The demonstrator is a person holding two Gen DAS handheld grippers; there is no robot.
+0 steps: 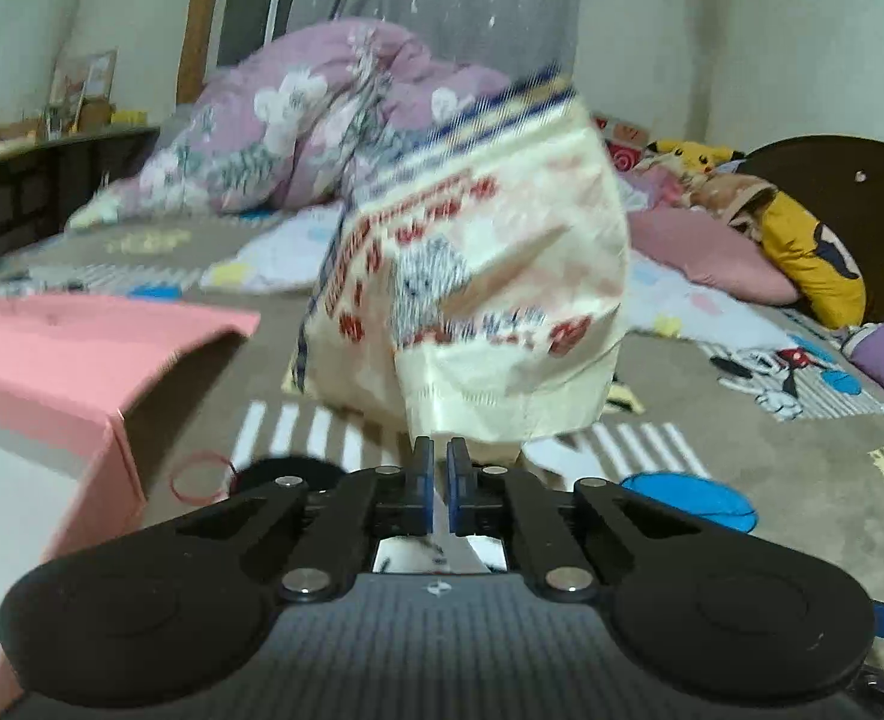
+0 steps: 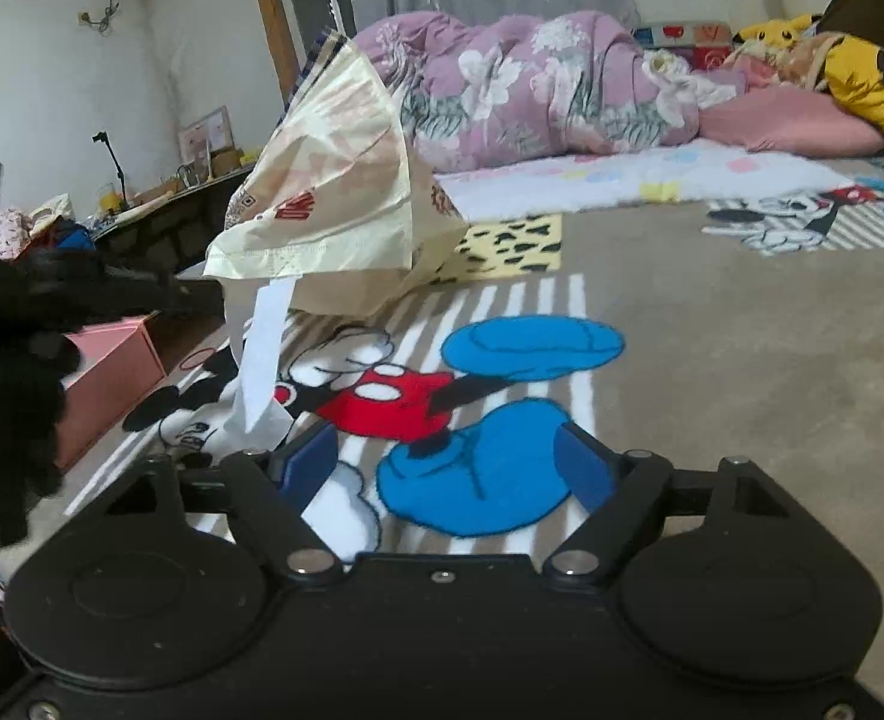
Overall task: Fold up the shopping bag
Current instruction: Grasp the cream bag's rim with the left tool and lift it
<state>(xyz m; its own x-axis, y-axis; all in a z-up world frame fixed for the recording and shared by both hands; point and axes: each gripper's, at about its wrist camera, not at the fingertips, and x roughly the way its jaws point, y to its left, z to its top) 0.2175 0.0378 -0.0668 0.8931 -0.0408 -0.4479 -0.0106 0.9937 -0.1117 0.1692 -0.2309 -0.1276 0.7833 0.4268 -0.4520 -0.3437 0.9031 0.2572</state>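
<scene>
Grey cartoon blanket (image 2: 712,324); purple duvet (image 2: 532,84).

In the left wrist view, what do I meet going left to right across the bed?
Pink box → red rubber band → shopping bag, held up by the left tongs → pink pillow → yellow plush.

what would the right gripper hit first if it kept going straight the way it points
Probably the cartoon blanket on the bed, though depth is unclear. The right gripper is open and empty, and the shopping bag hangs off to its left.
</scene>
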